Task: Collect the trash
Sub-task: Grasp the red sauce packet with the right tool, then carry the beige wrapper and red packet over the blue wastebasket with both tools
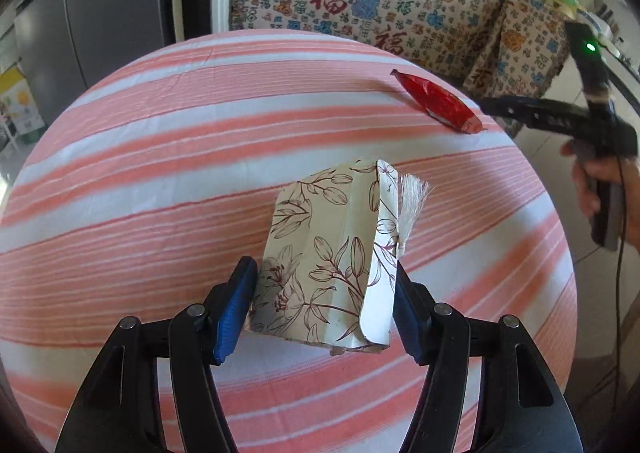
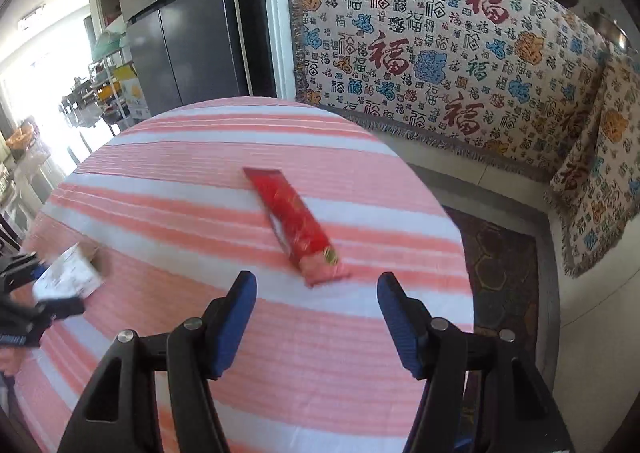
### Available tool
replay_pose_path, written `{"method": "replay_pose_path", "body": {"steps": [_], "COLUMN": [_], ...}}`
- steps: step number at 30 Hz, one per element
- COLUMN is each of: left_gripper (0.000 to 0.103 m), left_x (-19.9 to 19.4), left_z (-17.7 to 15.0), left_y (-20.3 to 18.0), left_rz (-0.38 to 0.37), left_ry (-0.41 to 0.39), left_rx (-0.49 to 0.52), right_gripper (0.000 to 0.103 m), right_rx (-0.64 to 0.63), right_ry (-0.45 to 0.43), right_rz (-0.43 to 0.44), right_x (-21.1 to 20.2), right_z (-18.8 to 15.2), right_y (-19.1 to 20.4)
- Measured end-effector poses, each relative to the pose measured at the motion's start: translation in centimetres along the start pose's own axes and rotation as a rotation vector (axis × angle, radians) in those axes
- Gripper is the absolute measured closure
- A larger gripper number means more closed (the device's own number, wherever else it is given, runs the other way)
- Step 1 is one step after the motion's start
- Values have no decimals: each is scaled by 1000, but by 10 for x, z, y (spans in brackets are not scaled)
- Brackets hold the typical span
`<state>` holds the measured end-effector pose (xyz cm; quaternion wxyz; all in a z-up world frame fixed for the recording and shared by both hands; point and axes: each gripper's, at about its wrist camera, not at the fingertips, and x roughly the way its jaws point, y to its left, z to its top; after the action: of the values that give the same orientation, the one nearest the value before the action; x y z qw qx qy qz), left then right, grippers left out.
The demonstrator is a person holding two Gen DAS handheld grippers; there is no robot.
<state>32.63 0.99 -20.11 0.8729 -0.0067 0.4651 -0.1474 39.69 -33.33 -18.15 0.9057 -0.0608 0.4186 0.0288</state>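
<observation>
While floral paper box (image 1: pixel 328 253) sits mid striped tablecloth (image 1: pixel 140 173), left gripper (image 1: pixel 324 305) brackets it, blue pads at both sides, seemingly touching; firm squeeze hard to confirm. Red wrapper (image 2: pixel 296 225) lies flat beyond box, near cloth's far edge. Right gripper (image 2: pixel 316 317) hovers just short of wrapper, fingers spread wide, holding nothing.

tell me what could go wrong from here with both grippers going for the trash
1. The left gripper brackets the floral box, which looks flimsy with a loose flap; squeezing may crush it or let it slip.
2. The red wrapper lies flat near the table edge; the open right gripper could push it off rather than pinch it.
</observation>
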Motion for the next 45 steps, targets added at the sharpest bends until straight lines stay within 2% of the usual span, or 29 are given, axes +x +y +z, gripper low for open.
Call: {"method": "replay_pose_path", "body": {"steps": [3,5,6,7,8,10,13,18,22,23,24,26,29,30,34,37,38,39,40,41,42,45], "left_gripper": [38,38,38,38,38,38,38,38,36,32,26,21,9,8,8,8,10,21,33,35,36,37], "left_x": [1,0,-2,-3,-4,-6,-10,-19,-30,-31,-31,-35,-43,-44,-30,-17,-15,-12,-9,-8,-11,-25], "left_z": [-4,-2,-1,0,-1,-2,-5,-19,-35,-39,-42,-44,-38,-35,-21,-16,-15,-14,-13,-12,-12,-11], "left_y": [1,1,2,4,5,9,14,21,14,14,15,19,19,17,1,-3,-2,1,3,4,5,4], "left_rz": [-9,5,10,8,5,10,28,38,25,17,-7,-47,-69,-75,-111,-47,-34,-28,-35,-38,-33,-28], "left_ry": [10,0,-6,-7,-6,-7,-12,1,10,17,25,36,28,30,93,124,129,136,151,152,144,101], "left_rx": [14,32,36,36,32,21,9,-51,-50,-54,-59,-63,-32,-15,75,129,132,126,118,118,119,96], "right_gripper": [39,41,49,72,79,82,82,82,79,78,76,55,49,49,47,47,47,47,53,86,89,90], "right_rx": [-25,-22,-22,-27,-33,-18,64,131,160,162,152,147,141,123,16,-61,-79,-92,-102,-108,-103,-51], "right_ry": [65,115,143,167,181,170,160,187,221,231,222,204,207,216,268,297,315,333,349,360,355,292], "right_rz": [4,60,74,74,54,40,23,-72,-23,3,9,31,91,98,92,59,55,55,53,48,33,48], "right_x": [31,46,53,58,60,50,20,-42,-56,-56,-58,-68,-79,-81,-74,-60,-53,-49,-44,-40,-41,-60], "right_z": [22,29,30,30,27,21,3,-60,-98,-103,-105,-106,-101,-99,-87,-80,-79,-80,-80,-80,-81,-82], "right_y": [-4,-2,0,5,9,15,15,33,57,62,65,64,57,58,71,84,87,90,92,92,92,92]}}
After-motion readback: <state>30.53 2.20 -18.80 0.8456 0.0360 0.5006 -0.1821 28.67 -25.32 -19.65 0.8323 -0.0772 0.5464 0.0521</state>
